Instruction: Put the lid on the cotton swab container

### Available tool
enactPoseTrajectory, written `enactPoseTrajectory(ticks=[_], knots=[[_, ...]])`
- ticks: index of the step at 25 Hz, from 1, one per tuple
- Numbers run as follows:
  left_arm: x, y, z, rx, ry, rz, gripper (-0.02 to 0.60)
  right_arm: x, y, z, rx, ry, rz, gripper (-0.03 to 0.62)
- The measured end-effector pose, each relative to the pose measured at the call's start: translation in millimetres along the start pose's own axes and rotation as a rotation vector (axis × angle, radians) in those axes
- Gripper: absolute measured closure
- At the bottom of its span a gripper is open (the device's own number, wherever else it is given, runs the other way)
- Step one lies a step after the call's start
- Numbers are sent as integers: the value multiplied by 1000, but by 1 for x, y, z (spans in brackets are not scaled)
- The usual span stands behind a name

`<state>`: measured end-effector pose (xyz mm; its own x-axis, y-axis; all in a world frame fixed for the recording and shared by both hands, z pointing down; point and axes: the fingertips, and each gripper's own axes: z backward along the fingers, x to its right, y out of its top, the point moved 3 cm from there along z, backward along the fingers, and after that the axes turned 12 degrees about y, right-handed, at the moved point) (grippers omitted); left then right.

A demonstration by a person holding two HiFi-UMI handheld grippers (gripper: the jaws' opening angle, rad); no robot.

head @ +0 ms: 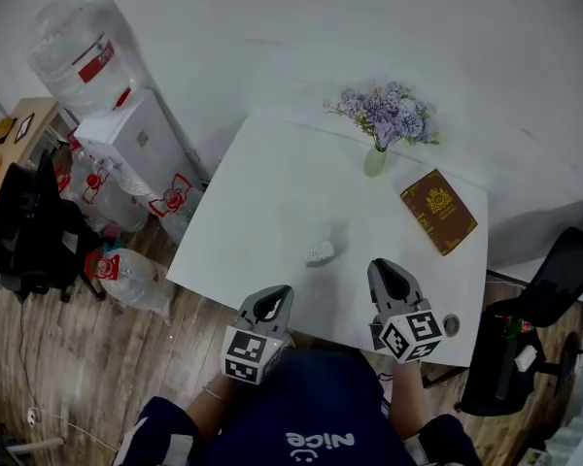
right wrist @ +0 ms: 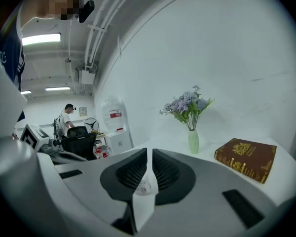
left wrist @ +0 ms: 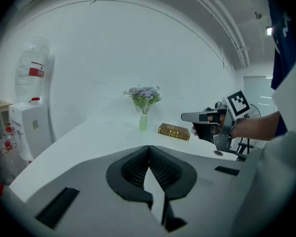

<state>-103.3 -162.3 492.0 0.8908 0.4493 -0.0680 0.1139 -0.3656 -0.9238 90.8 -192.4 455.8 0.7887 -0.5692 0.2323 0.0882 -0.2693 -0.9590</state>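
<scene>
A small whitish container [head: 319, 251] lies on the white table [head: 272, 192], near its front middle. I cannot pick out a separate lid. My left gripper [head: 272, 299] hovers over the table's front edge, just short of the container, with its jaws shut and nothing between them [left wrist: 149, 147]. My right gripper [head: 389, 272] is level with it to the right, jaws almost touching [right wrist: 149, 151]. Through that thin slit a small clear printed thing [right wrist: 144, 184] shows low down; whether it is held or lies on the table beyond I cannot tell. The right gripper [left wrist: 202, 116] also shows in the left gripper view.
A vase of purple flowers [head: 374, 158] and a brown book [head: 438, 212] stand at the table's far right. A small round disc [head: 452, 325] sits by the front right corner. A water dispenser [head: 136, 149] and bottles [head: 126, 275] are at left, a black chair [head: 554, 280] at right.
</scene>
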Motion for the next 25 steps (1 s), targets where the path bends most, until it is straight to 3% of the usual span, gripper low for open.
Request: enactPoseTrajectory(ticks=[6,10,13,16,22,25], knots=[[-4,-1,-14,-28,49,49,566,24,27,-26,-38,147,1,537],[0,-2,-20,-64,69,73,566,26,27,-54,-141,301,2,533],[3,-3,-24,-101,75,91,566,32,23,-76,-214,362,24,520],[2,-5,-23,-111,98,105,566,31,13,-98,-328,453,81,430],[-7,-11,-20,-126,164,134,566,29,-10,-134,-497,623,136,430],[-12,-14,-21,-131,193,140,565,37,-21,-147,-562,647,167,430]])
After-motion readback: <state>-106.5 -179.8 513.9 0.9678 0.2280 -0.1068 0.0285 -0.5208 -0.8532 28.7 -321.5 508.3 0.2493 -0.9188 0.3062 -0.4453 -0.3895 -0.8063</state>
